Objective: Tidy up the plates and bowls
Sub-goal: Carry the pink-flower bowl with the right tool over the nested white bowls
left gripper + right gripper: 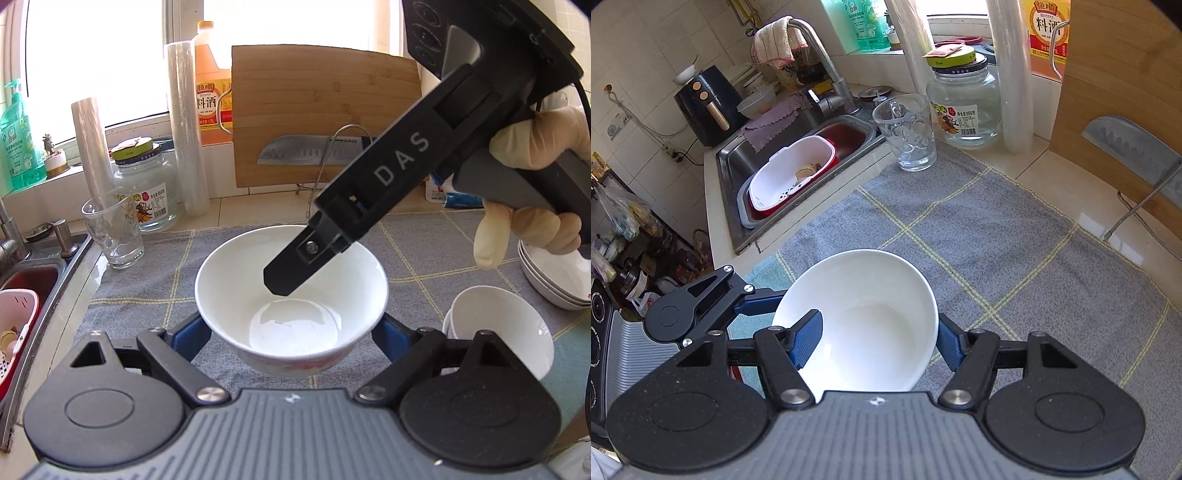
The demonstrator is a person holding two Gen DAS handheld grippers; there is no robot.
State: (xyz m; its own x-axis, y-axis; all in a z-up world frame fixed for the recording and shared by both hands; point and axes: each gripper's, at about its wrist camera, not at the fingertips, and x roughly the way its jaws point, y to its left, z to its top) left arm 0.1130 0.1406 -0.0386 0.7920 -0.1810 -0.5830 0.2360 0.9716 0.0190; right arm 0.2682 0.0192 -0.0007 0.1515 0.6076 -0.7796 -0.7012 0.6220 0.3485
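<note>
A white bowl [291, 295] with a pink pattern near its foot is held above the grey checked cloth [147, 273]. My left gripper [291, 332] is shut on the bowl, its blue pads pressed to the outer wall on both sides. My right gripper [284, 277] comes in from the upper right, one finger inside the bowl. In the right wrist view the same bowl [871, 325] fills the jaws: one blue pad [805, 339] is inside the wall, the other outside the rim. My right gripper [875, 343] looks shut on the bowl's wall. The left gripper's fingers [753, 304] show behind it.
Small stacked white bowls [506, 328] and a stack of white plates [554, 277] sit right of the held bowl. A drinking glass [114, 232], glass jar [147, 184], film rolls, cutting board [321, 110] with knife stand behind. The sink [798, 166] with a white-red basket lies left.
</note>
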